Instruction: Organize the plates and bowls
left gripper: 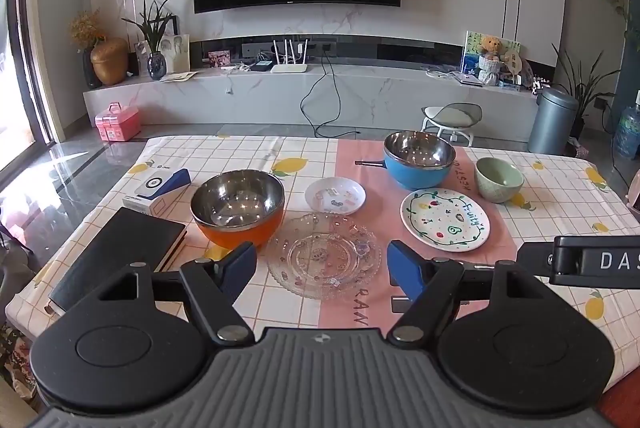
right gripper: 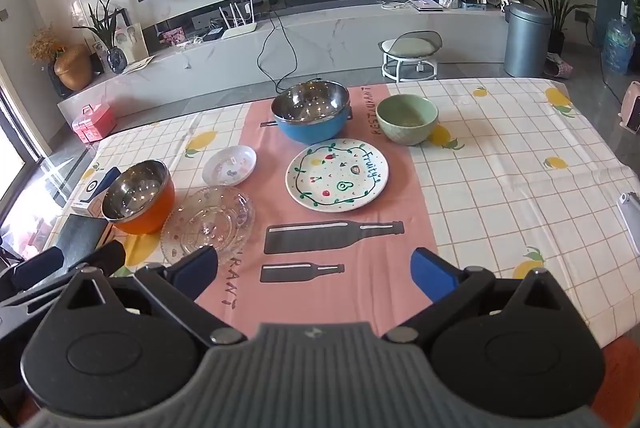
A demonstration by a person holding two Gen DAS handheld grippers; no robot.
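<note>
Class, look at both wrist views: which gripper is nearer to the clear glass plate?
Left. The left gripper hangs right over the glass plate, fingers either side. The right gripper is off to the plate's right, over the bottle prints.

Three bowls and three plates on the table.

Crowded left and centre, open right

In the right wrist view the tabletop lies bare across the right half and lower centre. Upper centre holds the blue bowl, green bowl and painted plate, close together. At left the orange bowl touches the glass plate, with the small dish just behind; the book and box block the left edge.
</note>
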